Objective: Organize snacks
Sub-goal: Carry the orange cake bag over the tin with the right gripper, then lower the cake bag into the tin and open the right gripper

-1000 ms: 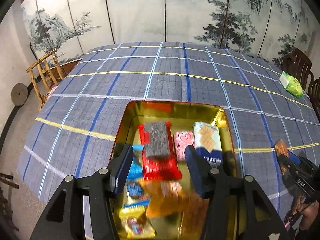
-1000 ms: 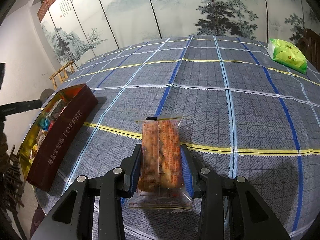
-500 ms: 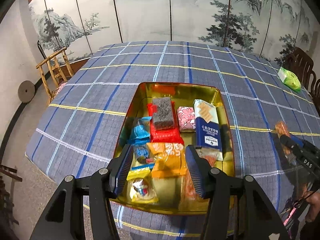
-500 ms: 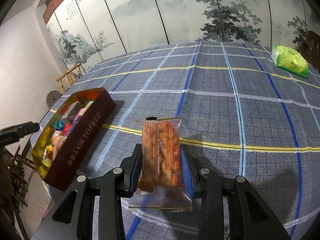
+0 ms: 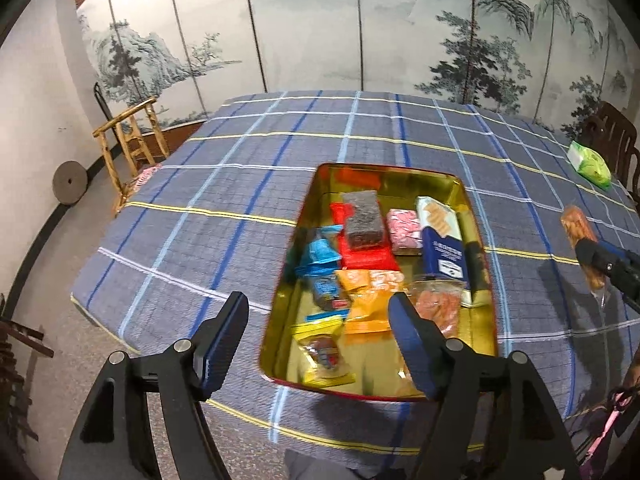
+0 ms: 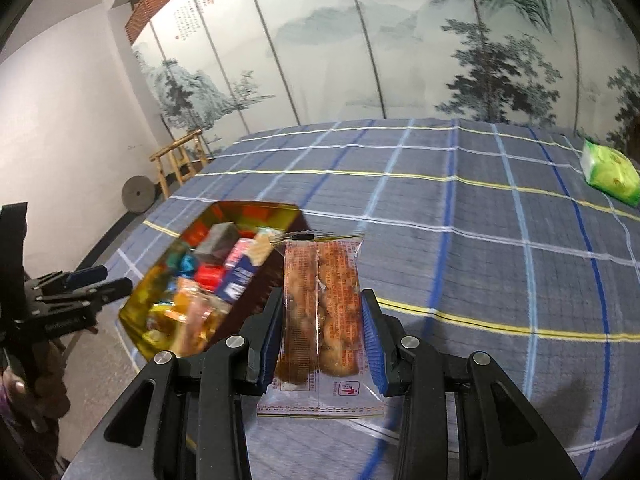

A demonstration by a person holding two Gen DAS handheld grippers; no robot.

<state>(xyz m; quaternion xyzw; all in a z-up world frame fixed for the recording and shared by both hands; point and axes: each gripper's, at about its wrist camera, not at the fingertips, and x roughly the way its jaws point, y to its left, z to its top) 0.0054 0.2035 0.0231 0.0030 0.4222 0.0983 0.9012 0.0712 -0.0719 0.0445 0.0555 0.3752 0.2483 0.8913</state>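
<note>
A gold-lined toffee tin (image 5: pixel 456 184) with dark red walls (image 6: pixel 276 276) sits on the plaid tablecloth, filled with several wrapped snacks. My left gripper (image 5: pixel 320 320) hovers over the tin's near left edge; its jaws are opening and nothing is between them. It shows at the far left of the right wrist view as well, left gripper (image 6: pixel 100 280). My right gripper (image 6: pixel 322 320) is shut on a clear packet of brown biscuits (image 6: pixel 320 300), held above the cloth just right of the tin. The same packet (image 5: pixel 580 232) appears at the right edge of the left wrist view.
A green packet (image 5: pixel 590 162) (image 6: pixel 610 170) lies at the table's far right. Dark wooden chairs (image 5: pixel 612 136) stand behind it. A bamboo chair (image 5: pixel 132 148) and a round stone (image 5: pixel 70 182) stand off the table's left side. A painted folding screen closes the back.
My left gripper has pulled back off the tin toward its near left edge and spread wider. My right gripper has risen and swung toward the tin, still gripping the biscuit packet.
</note>
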